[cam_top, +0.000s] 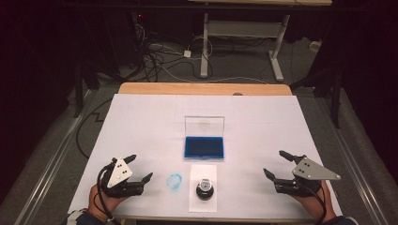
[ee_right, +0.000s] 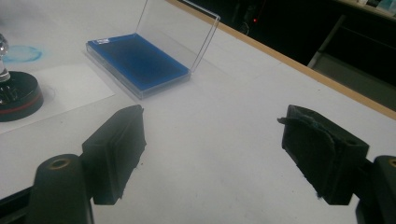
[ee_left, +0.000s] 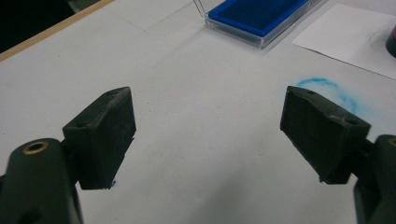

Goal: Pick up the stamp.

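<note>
Blue is what anchors this table: an ink pad (cam_top: 204,146) with its clear lid standing open sits at the middle of the white sheet, and we place everything else by it. Just nearer to us than the pad lies a small white paper (cam_top: 202,199), and on that paper stands a round black stamp (cam_top: 205,188) with a shiny knob, upright and untouched. To the left of the stamp, on the sheet itself, we see a faint blue ring smudge (cam_top: 174,181).

Our left gripper (cam_top: 139,168) rests low on the table, well to the left of the pad, jaws spread wide with nothing between them. Our right gripper (cam_top: 274,163) sits well to the right of the pad, likewise spread wide and empty.

We judge that the work is at its start: both tools are parked apart from the stamp, and no grip has begun. The next move seems to call for one gripper to travel in toward the stamp, straddle its knob or body, and close gently enough to keep it upright before it goes to the ink.

We can read no brand, label or writing anywhere; a pale mark on the pad's corner (ee_right: 103,41) is too small to make out.
</note>
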### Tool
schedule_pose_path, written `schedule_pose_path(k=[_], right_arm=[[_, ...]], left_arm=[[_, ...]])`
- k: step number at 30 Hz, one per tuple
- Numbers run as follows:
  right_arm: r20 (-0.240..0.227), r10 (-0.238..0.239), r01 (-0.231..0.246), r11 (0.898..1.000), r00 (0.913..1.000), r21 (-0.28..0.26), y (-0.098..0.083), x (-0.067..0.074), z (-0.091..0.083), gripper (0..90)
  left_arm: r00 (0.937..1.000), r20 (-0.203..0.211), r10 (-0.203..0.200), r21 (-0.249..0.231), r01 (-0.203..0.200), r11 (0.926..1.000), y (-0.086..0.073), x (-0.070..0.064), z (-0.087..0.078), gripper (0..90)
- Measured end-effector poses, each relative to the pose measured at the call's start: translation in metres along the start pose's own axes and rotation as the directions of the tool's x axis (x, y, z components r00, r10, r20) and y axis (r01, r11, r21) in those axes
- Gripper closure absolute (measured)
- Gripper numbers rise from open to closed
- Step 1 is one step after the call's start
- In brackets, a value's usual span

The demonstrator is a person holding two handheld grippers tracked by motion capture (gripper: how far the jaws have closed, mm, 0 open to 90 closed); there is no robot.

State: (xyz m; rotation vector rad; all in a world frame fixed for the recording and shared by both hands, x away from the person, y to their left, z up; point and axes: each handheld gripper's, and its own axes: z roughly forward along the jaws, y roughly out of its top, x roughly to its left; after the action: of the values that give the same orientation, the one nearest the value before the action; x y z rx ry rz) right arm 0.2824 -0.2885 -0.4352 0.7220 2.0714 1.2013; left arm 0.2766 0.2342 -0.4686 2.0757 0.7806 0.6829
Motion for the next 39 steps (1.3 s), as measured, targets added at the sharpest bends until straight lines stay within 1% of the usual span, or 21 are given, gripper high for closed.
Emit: schedule_pose_path(k=[1, 2, 7, 9, 10, 12, 14, 15, 16, 21, 22, 23, 25, 27, 28, 30, 31, 34, 35, 38, 39], right_arm=[[0.001, 0.003, -0.003, 1.0, 1.0, 0.001, 0.0, -0.001, 0.0, 21.2], [0.003, 0.004, -0.004, 1.0, 1.0, 0.001, 0.0, -0.001, 0.0, 21.2], [-0.004, 0.008, -0.008, 1.0, 1.0, -0.003, 0.001, -0.001, -0.001, 21.2], [-0.003, 0.003, -0.003, 1.0, 1.0, -0.002, 0.002, -0.001, 0.0, 21.3], [-0.009, 0.007, -0.007, 1.0, 0.9999, -0.003, 0.003, -0.001, 0.0, 21.3], [-0.014, 0.005, -0.005, 1.0, 0.9999, -0.008, 0.005, 0.0, 0.001, 22.2], [-0.042, -0.002, 0.002, 1.0, 0.9991, 0.006, 0.005, 0.001, 0.002, 22.6], [-0.042, -0.002, 0.002, 1.0, 0.9991, 0.006, 0.005, 0.001, 0.002, 22.6], [-0.065, -0.016, 0.018, 0.999, 0.9977, 0.027, 0.006, 0.004, 0.005, 21.9], [-0.097, -0.016, 0.02, 0.999, 0.9951, 0.039, 0.007, 0.006, 0.008, 22.1], [-0.135, 0.02, -0.013, 0.999, 0.9906, 0.05, 0.008, 0.007, 0.009, 22.0], [-0.153, 0.029, -0.021, 0.998, 0.9878, 0.057, 0.01, 0.009, 0.01, 22.0], [-0.196, 0.022, -0.008, 0.998, 0.9805, 0.07, 0.015, 0.017, 0.013, 21.8], [-0.249, 0.037, -0.016, 0.996, 0.9678, 0.087, 0.021, 0.024, 0.016, 21.9], [-0.249, 0.037, -0.016, 0.996, 0.9678, 0.087, 0.021, 0.024, 0.016, 21.9], [-0.294, 0.029, 0.008, 0.992, 0.9554, 0.123, 0.031, 0.034, 0.022, 24.7], [-0.294, 0.029, 0.008, 0.992, 0.9554, 0.123, 0.031, 0.034, 0.022, 24.7], [-0.323, 0.022, 0.037, 0.984, 0.946, 0.176, 0.048, 0.043, 0.028, 25.5], [-0.323, 0.022, 0.037, 0.984, 0.946, 0.176, 0.048, 0.043, 0.028, 25.5], [-0.378, 0.016, 0.071, 0.974, 0.9257, 0.215, 0.06, 0.049, 0.035, 24.0], [-0.381, 0.006, 0.085, 0.971, 0.9248, 0.222, 0.064, 0.053, 0.039, 23.5]], left_arm=[[1.0, -0.003, 0.008, -0.005, -0.008, 1.0, 0.0, 0.001, 0.0, 17.1], [1.0, 0.002, -0.003, 0.001, 0.003, 1.0, -0.001, 0.0, 0.0, 17.1], [1.0, 0.002, 0.0, -0.007, 0.0, 1.0, 0.0, -0.002, -0.001, 17.1], [0.9999, 0.0, 0.016, -0.006, -0.016, 0.9999, -0.001, -0.002, -0.001, 17.1], [0.9999, 0.003, 0.01, 0.006, -0.01, 0.9999, -0.002, -0.002, -0.002, 17.1], [1.0, 0.001, 0.003, 0.004, -0.003, 1.0, -0.004, -0.002, -0.003, 17.1], [0.9998, -0.015, 0.011, 0.01, -0.011, 0.9999, -0.004, -0.002, -0.005, 17.1], [0.9995, -0.02, 0.024, 0.001, -0.024, 0.9997, -0.003, -0.002, -0.005, 17.1], [0.9994, -0.022, 0.027, -0.001, -0.027, 0.9996, -0.003, -0.002, -0.005, 17.1], [0.9993, -0.021, 0.031, 0.011, -0.031, 0.9995, -0.003, -0.003, -0.004, 17.1], [0.999, -0.025, 0.036, 0.02, -0.035, 0.9992, -0.003, -0.003, -0.003, 17.1], [0.999, -0.029, 0.035, 0.025, -0.035, 0.9991, -0.004, -0.004, -0.002, 17.1], [0.999, -0.021, 0.039, 0.034, -0.039, 0.9987, -0.004, -0.004, 0.0, 17.1], [0.999, -0.019, 0.041, 0.034, -0.04, 0.9986, -0.004, -0.004, 0.0, 17.1], [0.9989, -0.019, 0.044, 0.035, -0.043, 0.9984, -0.004, -0.004, 0.0, 17.1], [0.9987, -0.018, 0.048, 0.042, -0.047, 0.998, -0.004, -0.005, 0.001, 17.1], [0.9988, -0.017, 0.047, 0.046, -0.046, 0.9978, -0.004, -0.005, 0.001, 17.1], [0.9988, -0.013, 0.048, 0.055, -0.048, 0.9974, -0.005, -0.005, 0.003, 17.1], [0.9987, -0.01, 0.049, 0.056, -0.048, 0.9972, -0.005, -0.005, 0.003, 17.1], [0.9988, -0.005, 0.048, 0.053, -0.048, 0.9974, -0.005, -0.006, 0.003, 17.1], [0.9988, -0.004, 0.05, 0.053, -0.049, 0.9974, -0.005, -0.006, 0.003, 17.1]])
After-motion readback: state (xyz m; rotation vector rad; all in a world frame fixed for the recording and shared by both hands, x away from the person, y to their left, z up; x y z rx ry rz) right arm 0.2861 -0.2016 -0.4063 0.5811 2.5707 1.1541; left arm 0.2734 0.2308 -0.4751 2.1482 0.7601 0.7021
